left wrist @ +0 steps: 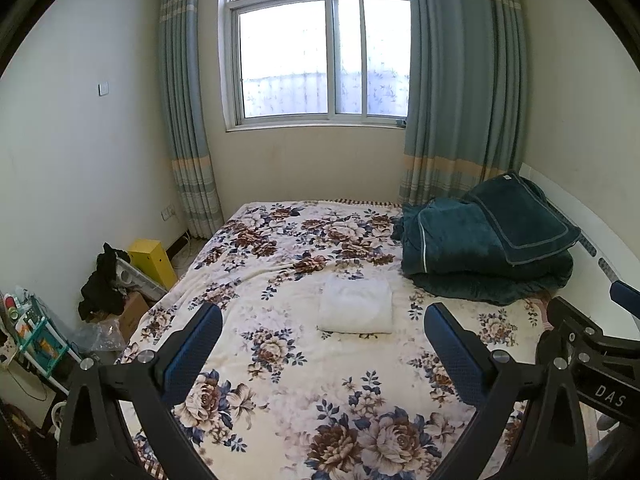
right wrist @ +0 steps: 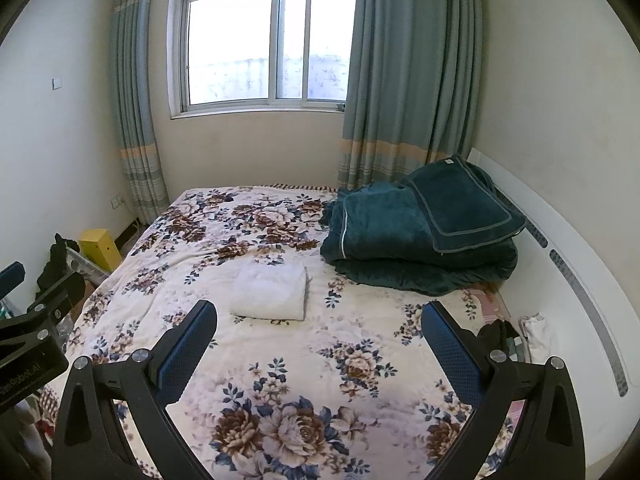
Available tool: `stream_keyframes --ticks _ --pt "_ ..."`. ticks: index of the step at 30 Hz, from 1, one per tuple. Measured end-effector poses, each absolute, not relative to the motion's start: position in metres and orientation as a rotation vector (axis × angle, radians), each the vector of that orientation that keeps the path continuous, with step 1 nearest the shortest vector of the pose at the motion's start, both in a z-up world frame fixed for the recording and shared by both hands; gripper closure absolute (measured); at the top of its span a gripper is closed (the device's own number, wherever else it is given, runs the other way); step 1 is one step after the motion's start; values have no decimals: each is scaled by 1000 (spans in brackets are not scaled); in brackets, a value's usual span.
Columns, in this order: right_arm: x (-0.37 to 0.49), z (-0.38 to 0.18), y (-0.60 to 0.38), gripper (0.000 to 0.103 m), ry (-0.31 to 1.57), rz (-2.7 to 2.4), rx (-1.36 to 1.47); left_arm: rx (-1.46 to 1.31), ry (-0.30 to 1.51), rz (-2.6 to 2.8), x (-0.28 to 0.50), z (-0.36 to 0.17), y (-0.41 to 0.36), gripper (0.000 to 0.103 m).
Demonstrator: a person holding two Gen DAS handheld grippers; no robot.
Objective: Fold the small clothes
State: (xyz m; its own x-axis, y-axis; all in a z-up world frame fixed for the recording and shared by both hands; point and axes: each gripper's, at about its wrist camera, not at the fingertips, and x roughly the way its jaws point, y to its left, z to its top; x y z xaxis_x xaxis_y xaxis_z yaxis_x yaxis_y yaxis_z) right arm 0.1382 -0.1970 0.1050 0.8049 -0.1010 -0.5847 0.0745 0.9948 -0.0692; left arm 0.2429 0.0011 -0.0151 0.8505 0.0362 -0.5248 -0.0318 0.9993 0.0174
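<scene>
A white garment (left wrist: 356, 305) lies folded into a neat rectangle on the floral bedspread (left wrist: 280, 368), near the middle of the bed; it also shows in the right wrist view (right wrist: 270, 290). My left gripper (left wrist: 323, 320) is open and empty, held above the bed in front of the garment. My right gripper (right wrist: 319, 316) is open and empty too, held above the bed with the garment ahead and slightly left. The right gripper's body shows at the right edge of the left wrist view (left wrist: 592, 344).
A folded dark green blanket (right wrist: 420, 232) is piled at the bed's far right by the white headboard (right wrist: 560, 240). Small dark and white items (right wrist: 516, 336) lie by the headboard. A yellow box (left wrist: 154, 260), black clothing and clutter stand on the floor left of the bed.
</scene>
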Motion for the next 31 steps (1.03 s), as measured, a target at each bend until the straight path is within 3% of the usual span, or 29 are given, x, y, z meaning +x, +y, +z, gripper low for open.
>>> stream_keyframes --ticks 31 --pt "139 103 -194 0 627 -88 -38 7 543 58 232 -13 3 0"
